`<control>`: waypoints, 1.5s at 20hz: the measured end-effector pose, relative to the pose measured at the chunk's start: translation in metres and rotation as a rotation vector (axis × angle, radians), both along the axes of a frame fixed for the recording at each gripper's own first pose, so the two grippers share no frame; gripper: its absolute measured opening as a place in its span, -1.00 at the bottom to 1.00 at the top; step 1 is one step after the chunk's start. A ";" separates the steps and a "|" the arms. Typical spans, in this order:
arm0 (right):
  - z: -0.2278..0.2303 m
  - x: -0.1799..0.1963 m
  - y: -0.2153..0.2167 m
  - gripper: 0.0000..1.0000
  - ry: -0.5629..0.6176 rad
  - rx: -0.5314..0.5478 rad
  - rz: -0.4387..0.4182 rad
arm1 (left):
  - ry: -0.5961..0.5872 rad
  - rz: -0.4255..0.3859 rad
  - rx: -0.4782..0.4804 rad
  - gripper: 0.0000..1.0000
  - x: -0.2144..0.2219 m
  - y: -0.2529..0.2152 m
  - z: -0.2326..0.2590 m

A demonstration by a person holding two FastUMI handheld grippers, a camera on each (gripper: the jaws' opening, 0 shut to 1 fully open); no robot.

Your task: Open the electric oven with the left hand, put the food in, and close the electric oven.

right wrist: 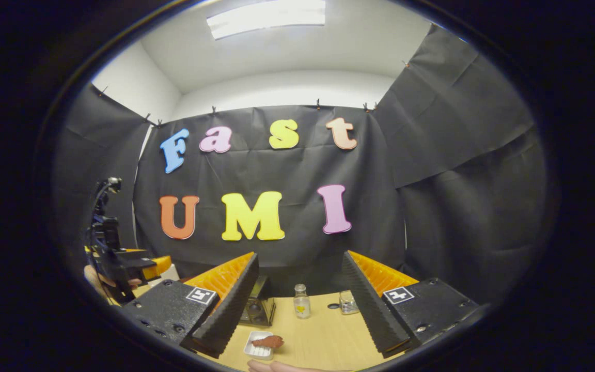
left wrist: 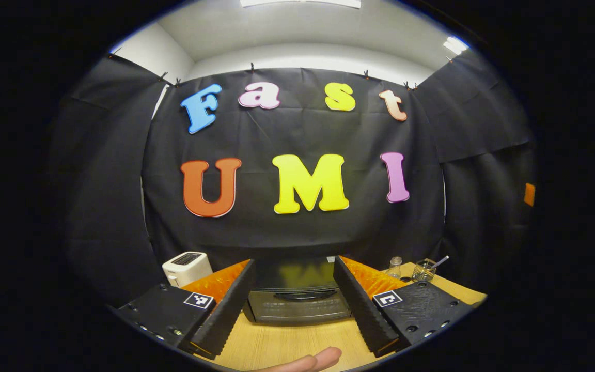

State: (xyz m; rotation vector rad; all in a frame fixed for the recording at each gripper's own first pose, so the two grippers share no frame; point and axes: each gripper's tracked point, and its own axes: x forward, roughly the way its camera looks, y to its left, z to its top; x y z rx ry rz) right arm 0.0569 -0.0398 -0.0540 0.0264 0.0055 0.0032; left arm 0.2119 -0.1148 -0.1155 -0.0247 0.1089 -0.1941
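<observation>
The black electric oven (left wrist: pixel 297 299) stands on the wooden table straight ahead in the left gripper view, door closed, its dark handle (left wrist: pixel 297 295) across the front. My left gripper (left wrist: pixel 292 305) is open, fingers wide on either side of the oven, still short of it. In the right gripper view the oven's side (right wrist: pixel 259 305) peeks out behind the left finger. A brown piece of food (right wrist: pixel 268 341) lies on a small white tray (right wrist: pixel 257 350) on the table below my open right gripper (right wrist: pixel 297 305). The left gripper (right wrist: pixel 122 263) shows at far left, held by a hand.
A white toaster (left wrist: pixel 186 267) sits left of the oven. A small clear bottle (right wrist: pixel 302 301), a glass jar (right wrist: pixel 348 302) and a wire holder (left wrist: pixel 424 269) stand on the table to the right. Fingertips (left wrist: pixel 313 360) show at the bottom edge.
</observation>
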 end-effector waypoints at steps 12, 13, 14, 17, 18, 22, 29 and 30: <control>0.022 -0.012 -0.046 1.00 -0.054 -0.035 -0.058 | 0.344 -0.045 0.023 0.93 0.101 -0.047 -0.138; 0.025 -0.016 -0.049 0.99 -0.061 -0.034 -0.061 | 0.356 -0.051 0.026 0.94 0.105 -0.051 -0.143; 0.030 -0.018 -0.052 1.00 -0.072 -0.028 -0.062 | 0.375 -0.057 0.034 0.93 0.107 -0.053 -0.151; 0.044 -0.028 -0.066 1.00 -0.103 -0.004 -0.080 | 0.423 -0.047 0.067 0.93 0.108 -0.052 -0.164; 0.046 -0.030 -0.070 1.00 -0.109 0.001 -0.088 | 0.420 -0.039 0.051 0.94 0.106 -0.052 -0.161; 0.050 -0.041 -0.069 1.00 -0.105 -0.009 -0.092 | 0.418 -0.042 0.039 0.94 0.098 -0.051 -0.161; 0.057 -0.055 -0.057 1.00 -0.095 -0.032 -0.083 | 0.420 -0.037 0.054 0.93 0.067 -0.048 -0.163; 0.055 -0.055 -0.055 1.00 -0.088 -0.032 -0.074 | 0.418 -0.037 0.053 0.94 0.062 -0.047 -0.164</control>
